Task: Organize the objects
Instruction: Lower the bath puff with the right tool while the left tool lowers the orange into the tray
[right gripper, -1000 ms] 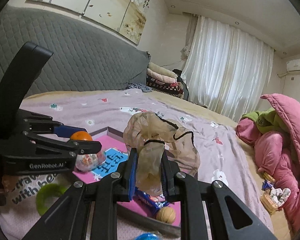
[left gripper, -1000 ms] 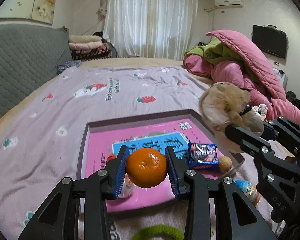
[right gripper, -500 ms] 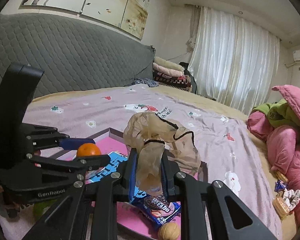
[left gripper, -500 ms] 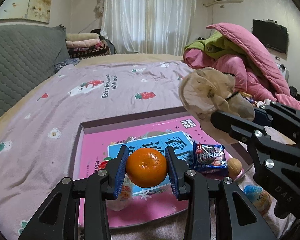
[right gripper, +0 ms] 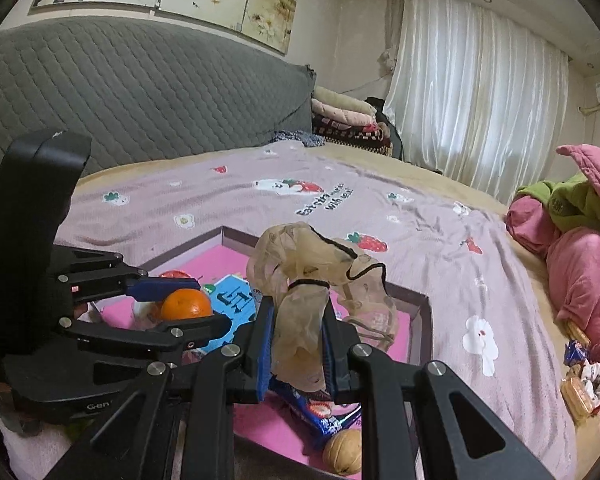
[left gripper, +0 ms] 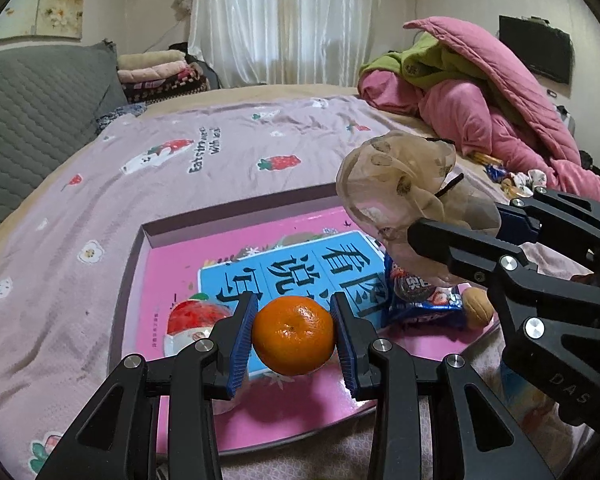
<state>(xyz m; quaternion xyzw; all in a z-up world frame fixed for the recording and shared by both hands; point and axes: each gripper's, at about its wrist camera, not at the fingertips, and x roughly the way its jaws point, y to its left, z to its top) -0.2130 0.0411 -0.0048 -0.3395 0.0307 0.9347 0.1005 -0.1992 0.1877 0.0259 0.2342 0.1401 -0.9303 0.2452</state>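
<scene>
1. Right now the tangerine (left gripper: 294, 334) sits clamped between the blue pads of the left tool (left gripper: 294, 340), held in the air over the near part of the pink tray (left gripper: 140, 264).
2. The sheer beige scrunchie (right gripper: 300, 320) is pinched in the right tool (right gripper: 298, 344), whose jaws are pressed together on the fabric; its loose ruffles stand up above the pads.
3. Both loads hang above the tray, the tangerine toward its near left side, the scrunchie toward its right side.
4. Below them lie a book with a blue panel (left gripper: 300, 268), a blue snack packet (left gripper: 424, 300), a walnut (right gripper: 342, 450) and a red-and-white wrapped item (left gripper: 192, 320).
5. As I judge it, the coming move turns on what lies straight under each tool: bare pink cover shows under the tangerine, while the packet and walnut crowd the spot under the scrunchie.
6. The tray rests on a bed with a lilac strawberry-print sheet (left gripper: 180, 140).
</scene>
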